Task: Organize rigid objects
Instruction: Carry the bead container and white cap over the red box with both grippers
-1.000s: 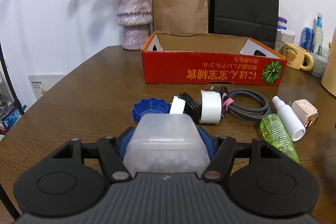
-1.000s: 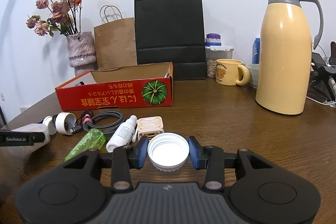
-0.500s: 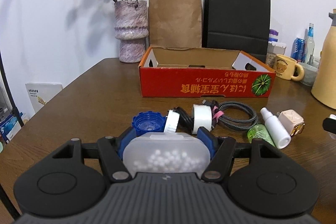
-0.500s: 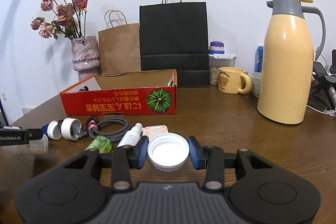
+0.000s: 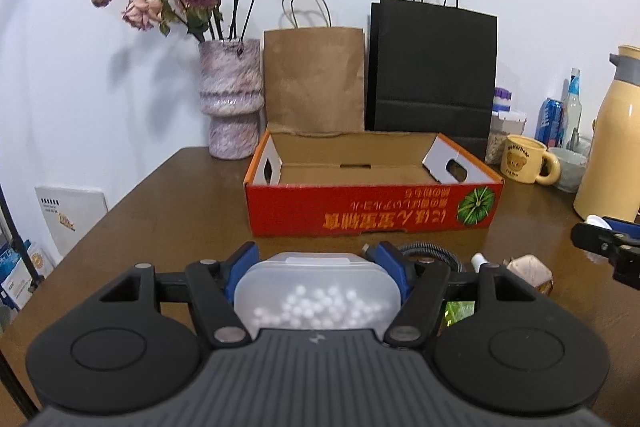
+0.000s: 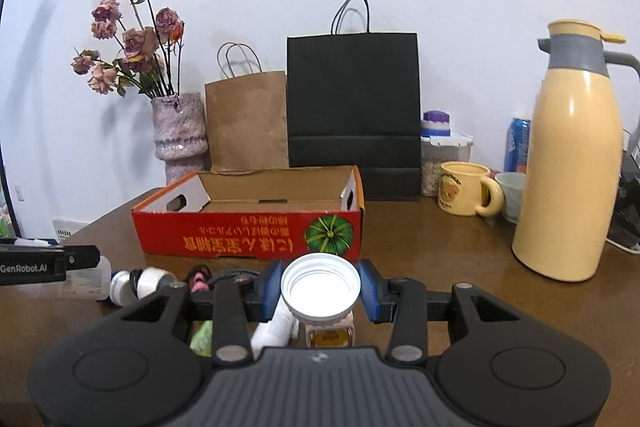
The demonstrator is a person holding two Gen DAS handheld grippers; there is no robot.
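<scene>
My left gripper [image 5: 317,277] is shut on a frosted plastic container [image 5: 316,293] with small white beads inside, held above the table in front of the red cardboard box [image 5: 372,211]. My right gripper [image 6: 320,291] is shut on a white round lid [image 6: 320,287], its hollow side facing the camera. The red box [image 6: 248,237] stands open-topped, with nothing visible inside. Below the right gripper lie a white spray bottle [image 6: 272,331], a beige charger [image 6: 328,335] and a green bottle [image 6: 202,337]. The left gripper's tip shows at the left edge of the right wrist view.
A vase of dried roses [image 5: 234,103], a brown bag [image 5: 314,79] and a black bag [image 5: 432,67] stand behind the box. A yellow thermos [image 6: 568,163], bear mug [image 6: 466,193] and bowl [image 6: 512,201] stand at right. A tape roll [image 6: 148,281] and coiled cable [image 6: 228,273] lie on the table.
Both grippers have risen with their loads and tilted up, so more of the wall and bags shows. The small items on the table have dropped behind the grippers' bodies.
</scene>
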